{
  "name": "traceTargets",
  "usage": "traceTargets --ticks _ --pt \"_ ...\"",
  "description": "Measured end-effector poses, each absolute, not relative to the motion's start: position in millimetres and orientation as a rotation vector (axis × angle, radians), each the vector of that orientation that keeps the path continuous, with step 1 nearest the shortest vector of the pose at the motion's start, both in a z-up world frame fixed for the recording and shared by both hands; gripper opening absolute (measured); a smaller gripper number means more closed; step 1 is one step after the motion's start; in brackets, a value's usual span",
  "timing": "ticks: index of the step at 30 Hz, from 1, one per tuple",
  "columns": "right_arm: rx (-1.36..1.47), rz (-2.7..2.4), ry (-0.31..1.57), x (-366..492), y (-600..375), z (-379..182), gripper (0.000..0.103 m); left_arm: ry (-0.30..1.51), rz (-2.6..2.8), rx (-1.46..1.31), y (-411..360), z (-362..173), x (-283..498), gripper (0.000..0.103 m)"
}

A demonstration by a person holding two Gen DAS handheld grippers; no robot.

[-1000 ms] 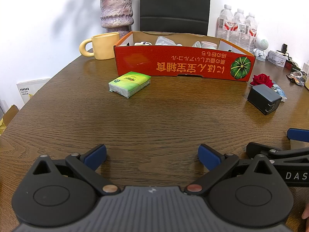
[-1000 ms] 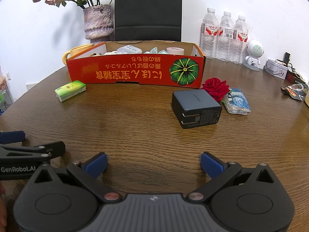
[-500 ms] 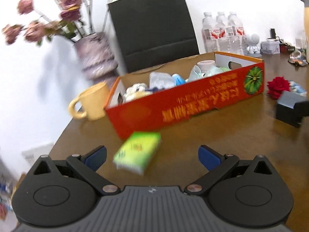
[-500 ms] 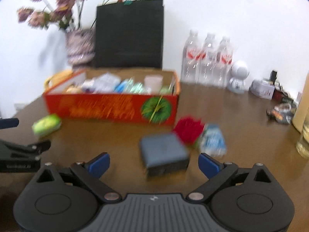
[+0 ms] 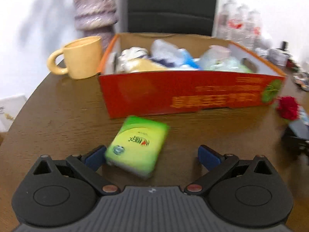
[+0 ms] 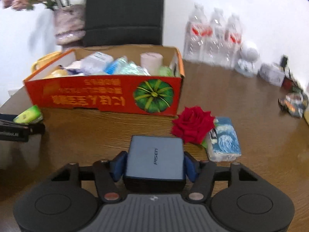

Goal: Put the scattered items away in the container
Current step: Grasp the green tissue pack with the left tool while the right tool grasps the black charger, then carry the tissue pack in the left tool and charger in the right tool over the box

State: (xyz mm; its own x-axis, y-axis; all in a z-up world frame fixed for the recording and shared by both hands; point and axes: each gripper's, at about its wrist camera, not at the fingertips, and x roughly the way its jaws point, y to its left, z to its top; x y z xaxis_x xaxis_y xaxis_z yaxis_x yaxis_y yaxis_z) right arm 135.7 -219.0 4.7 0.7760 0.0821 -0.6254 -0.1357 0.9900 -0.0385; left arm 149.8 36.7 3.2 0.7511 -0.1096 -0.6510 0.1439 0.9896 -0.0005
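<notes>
We see a dark wood-grain counter [image 6: 96, 135] with a rounded edge, set against a plain white wall [image 6: 260, 9]. A black chair back [image 6: 123, 13] rises behind it under bright, even light.

The grey charger block [image 6: 154, 159] bears the word "PISEN" on its top face. The arm of the left hand-held gripper [image 6: 13, 134] carries white lettering ending in ".AI". The orange script on the red box [image 6: 104, 94] and the tissue pack [image 5: 137, 147] logo are too blurred to read

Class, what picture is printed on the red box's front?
A green pumpkin on the red box, clearest in the right wrist view.
</notes>
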Motion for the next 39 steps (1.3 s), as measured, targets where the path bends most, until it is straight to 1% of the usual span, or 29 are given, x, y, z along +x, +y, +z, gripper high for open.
traceTargets --ticks 1,2,3,5,6,7,8,15,20,23,26,29,33,37,39 --pt "-0.076 0.121 0.673 135 -219 4 0.081 0.701 -0.141 0.067 33 3 149 0.103" --pt "-0.07 0.123 0.674 133 -218 3 0.078 0.699 -0.141 0.085 30 3 148 0.102" --pt "-0.063 0.126 0.675 132 -218 3 0.076 0.704 -0.134 0.108 27 1 149 0.095" --pt "-0.05 0.131 0.676 130 -218 1 0.062 0.695 -0.123 0.124 26 -1 148 0.089" --pt "-0.044 0.134 0.676 129 -217 1 0.058 0.693 -0.129 0.111 27 0 148 0.081" --pt "-0.037 0.136 0.677 128 -217 0 0.059 0.692 -0.138 0.094 29 1 149 0.062" --pt "-0.026 0.138 0.673 127 -218 0 0.058 0.69 -0.146 0.077 31 2 150 0.05" --pt "-0.004 0.159 0.6 119 -219 12 0.058 0.661 -0.131 0.028 25 11 147 0.048" --pt "0.025 0.186 0.583 115 -223 26 0.057 0.565 -0.172 -0.001 22 44 131 0.047" --pt "0.024 0.21 0.553 116 -223 43 0.058 0.518 -0.196 -0.017 21 74 138 0.047" --pt "-0.013 0.245 0.522 127 -218 64 0.057 0.513 -0.174 0.015 14 95 172 0.047" --pt "-0.039 0.269 0.502 153 -210 83 0.057 0.568 -0.165 -0.003 11 99 220 0.047" --pt "-0.012 0.272 0.485 205 -204 102 0.057 0.618 -0.164 -0.044 10 87 278 0.048" --pt "0.011 0.222 0.508 267 -194 105 0.057 0.688 -0.163 -0.162 18 63 320 0.048" --pt "0.019 0.211 0.526 292 -189 101 0.057 0.714 -0.164 -0.154 16 54 332 0.048"
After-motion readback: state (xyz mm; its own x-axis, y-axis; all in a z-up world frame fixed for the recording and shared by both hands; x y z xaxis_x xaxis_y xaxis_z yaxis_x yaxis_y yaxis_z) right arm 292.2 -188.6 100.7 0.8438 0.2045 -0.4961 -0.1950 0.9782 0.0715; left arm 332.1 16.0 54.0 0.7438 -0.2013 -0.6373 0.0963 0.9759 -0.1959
